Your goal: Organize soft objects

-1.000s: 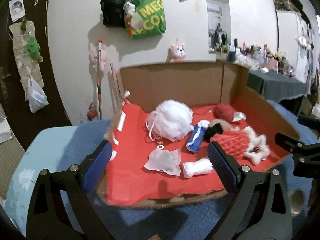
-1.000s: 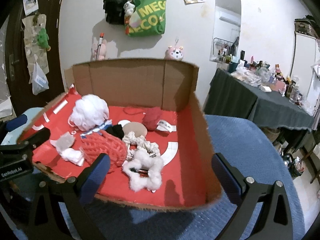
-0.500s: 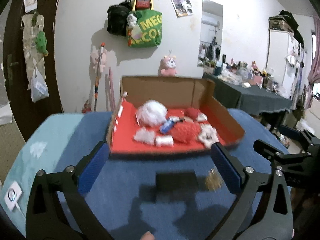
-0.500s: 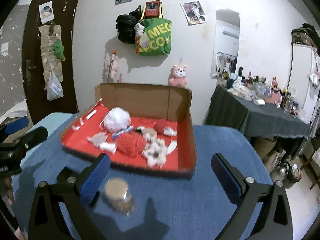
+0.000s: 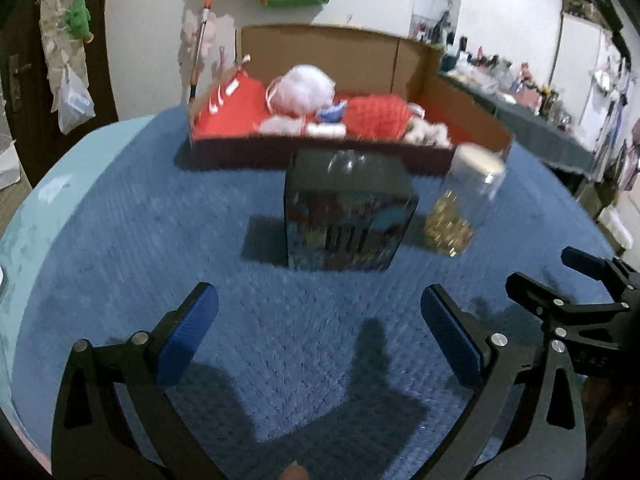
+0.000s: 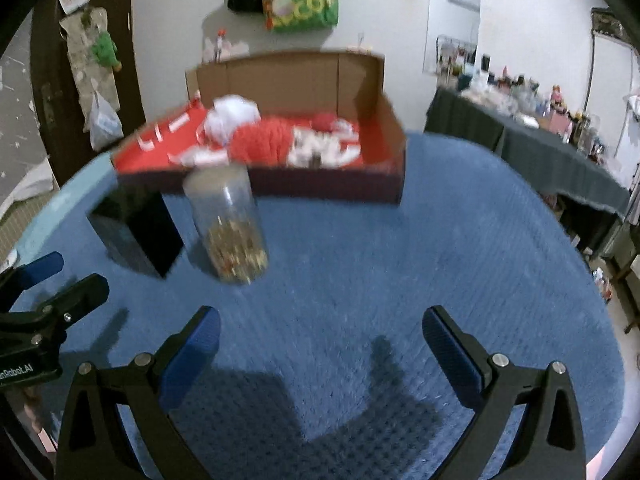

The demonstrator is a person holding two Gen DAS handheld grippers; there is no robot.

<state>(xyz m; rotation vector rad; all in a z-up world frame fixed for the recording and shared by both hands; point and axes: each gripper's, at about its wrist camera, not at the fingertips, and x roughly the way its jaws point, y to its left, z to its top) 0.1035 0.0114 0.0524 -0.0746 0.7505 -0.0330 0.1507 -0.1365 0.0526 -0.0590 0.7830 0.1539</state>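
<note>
Both claws pulled well back from box [image 5: 348, 92] since a second ago; box then filled the views, now sits far at 12 o'clock on blue bed cover [image 5: 160, 240]. Soft things in box, on red floor: white puff [image 5: 302, 88], red knit [image 5: 378, 114], pale scraps at front edge. None held. Left claw [image 5: 318, 336] spread wide, empty. Right claw [image 6: 320, 346] spread wide, empty.

Newly in frame between claws and box: dark tin [image 5: 348, 212] and clear jar [image 5: 466, 200], lidded, gold bits at bottom. Likely sorting targets, or clutter; cannot tell. Retreat reads as a pause or reset, not a grasp.

Left view: printed front of tin, right claw at 3 o'clock. Right view: only the tin's plain dark side, jar [image 6: 228, 224] nearer, left claw at 9 o'clock, counter [image 6: 560, 148] crowded with bottles at 2 o'clock. Frames motion-blurred.
</note>
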